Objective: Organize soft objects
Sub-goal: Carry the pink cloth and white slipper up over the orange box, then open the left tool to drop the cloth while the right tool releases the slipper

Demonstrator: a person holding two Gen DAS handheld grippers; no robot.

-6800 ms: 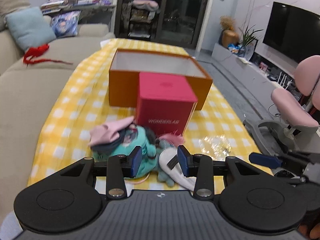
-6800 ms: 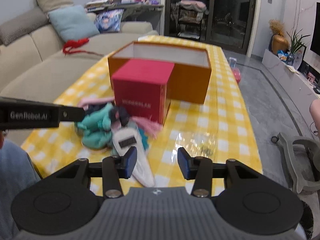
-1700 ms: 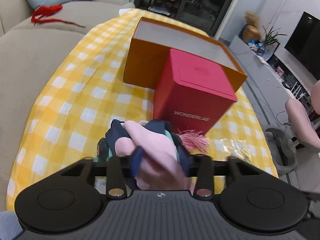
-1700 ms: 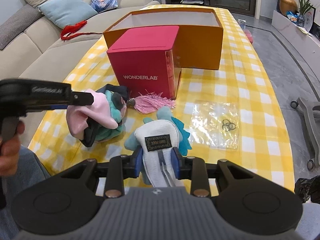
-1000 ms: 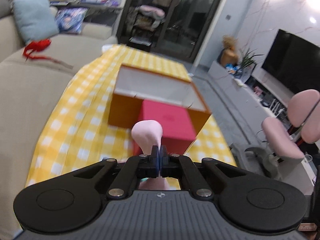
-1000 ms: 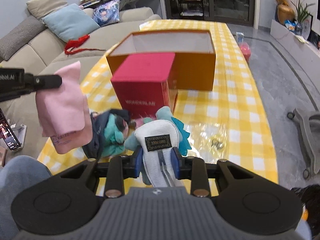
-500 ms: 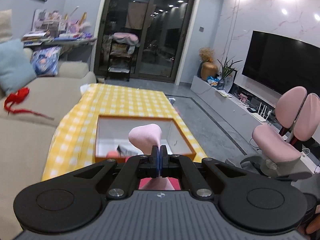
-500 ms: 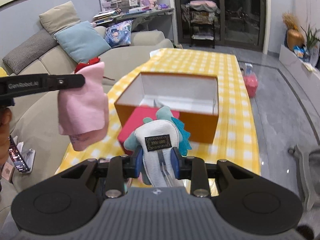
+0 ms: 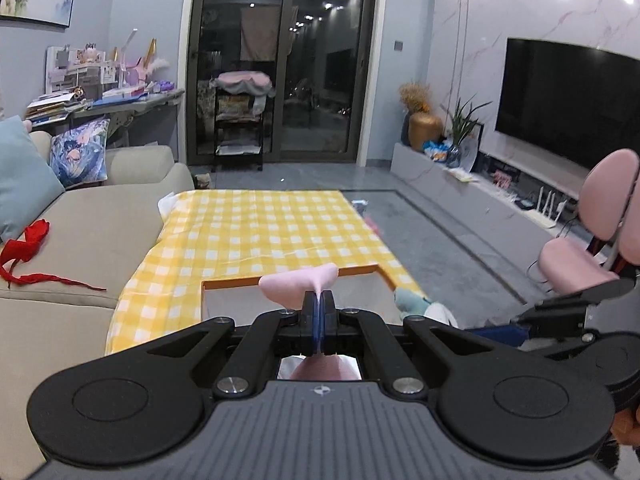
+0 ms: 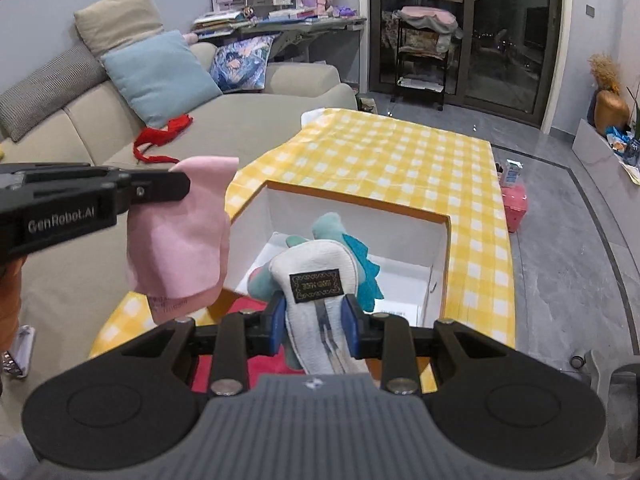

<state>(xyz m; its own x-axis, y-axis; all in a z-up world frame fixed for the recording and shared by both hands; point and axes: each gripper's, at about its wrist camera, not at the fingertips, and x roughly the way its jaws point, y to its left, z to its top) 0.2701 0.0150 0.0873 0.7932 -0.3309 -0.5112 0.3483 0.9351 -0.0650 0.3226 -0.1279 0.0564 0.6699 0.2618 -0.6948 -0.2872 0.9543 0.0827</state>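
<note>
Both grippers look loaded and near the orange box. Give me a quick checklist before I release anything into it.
1. Left gripper shut on the pink fabric piece: ok.
2. Right gripper shut on the white and teal plush toy: ok.
3. Open orange cardboard box on the yellow checked tablecloth: ok.
4. Plush toy over the box opening: ok.
5. Pink fabric over the opening: not ok in the right wrist view; it hangs beside the left wall.
6. Space on the box floor: cannot tell; white paper lies inside and the toy hides part.
</note>
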